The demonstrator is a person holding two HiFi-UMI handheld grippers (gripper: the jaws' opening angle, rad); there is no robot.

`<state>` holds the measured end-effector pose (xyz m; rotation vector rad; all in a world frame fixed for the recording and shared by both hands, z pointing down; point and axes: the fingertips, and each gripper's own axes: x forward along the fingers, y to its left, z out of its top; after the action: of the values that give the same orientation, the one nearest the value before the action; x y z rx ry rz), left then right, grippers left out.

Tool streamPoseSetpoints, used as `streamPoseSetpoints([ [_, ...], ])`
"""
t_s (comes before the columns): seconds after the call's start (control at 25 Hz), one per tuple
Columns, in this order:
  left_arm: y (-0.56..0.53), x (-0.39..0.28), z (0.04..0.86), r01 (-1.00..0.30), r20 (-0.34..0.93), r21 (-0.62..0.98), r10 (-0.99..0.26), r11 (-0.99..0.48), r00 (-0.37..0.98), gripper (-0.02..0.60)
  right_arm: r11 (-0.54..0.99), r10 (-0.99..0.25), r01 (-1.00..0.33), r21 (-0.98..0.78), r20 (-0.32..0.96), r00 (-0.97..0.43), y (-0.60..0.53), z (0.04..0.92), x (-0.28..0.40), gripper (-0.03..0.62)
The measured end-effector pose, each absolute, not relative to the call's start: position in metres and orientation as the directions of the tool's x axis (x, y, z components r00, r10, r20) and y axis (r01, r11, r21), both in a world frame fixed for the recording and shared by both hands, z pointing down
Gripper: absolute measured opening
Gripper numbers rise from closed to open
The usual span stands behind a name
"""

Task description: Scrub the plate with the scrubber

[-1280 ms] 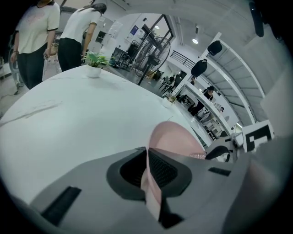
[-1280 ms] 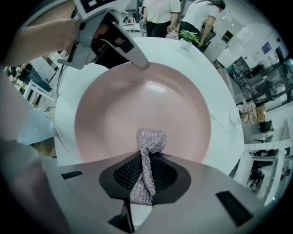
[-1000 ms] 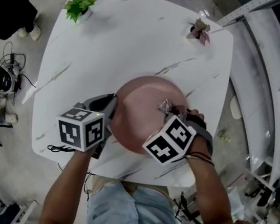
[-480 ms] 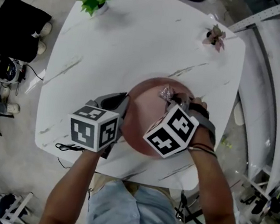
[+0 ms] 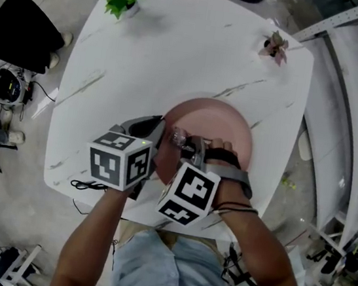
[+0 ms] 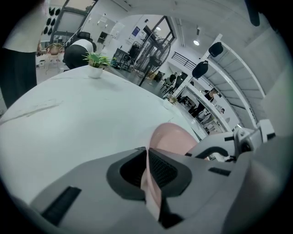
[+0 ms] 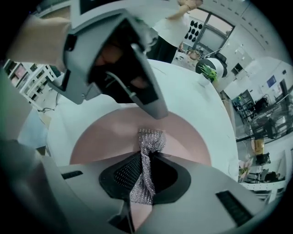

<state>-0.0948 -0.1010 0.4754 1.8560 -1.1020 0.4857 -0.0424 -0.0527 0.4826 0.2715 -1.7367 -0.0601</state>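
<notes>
The pink plate (image 5: 231,126) sits on the white marble tabletop (image 5: 178,53), lower centre of the head view. The left gripper (image 6: 149,171) is clamped on the plate's left rim. The right gripper (image 7: 145,180) is clamped on the metal mesh scrubber (image 7: 150,142), whose tip meets the plate's inner surface near the left rim.
</notes>
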Motion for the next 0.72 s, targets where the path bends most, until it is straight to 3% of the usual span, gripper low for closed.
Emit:
streamPoseSetpoints([
  [0.32,-0.101,-0.096,0.475,-0.848,0.696,0.488,-0.494,-0.207,0.521,0.017,0.991,-0.104,-0.101,0.086,0.976,-0.192,0.004,0.482,-0.036,0.072],
  [0.72,-0.100,-0.096,0.475,-0.849,0.696,0.485,-0.495,-0.210,0.520,0.017,0.979,-0.046,-0.204,0.020,0.992,-0.119,0.008,0.484,0.019,0.071],
])
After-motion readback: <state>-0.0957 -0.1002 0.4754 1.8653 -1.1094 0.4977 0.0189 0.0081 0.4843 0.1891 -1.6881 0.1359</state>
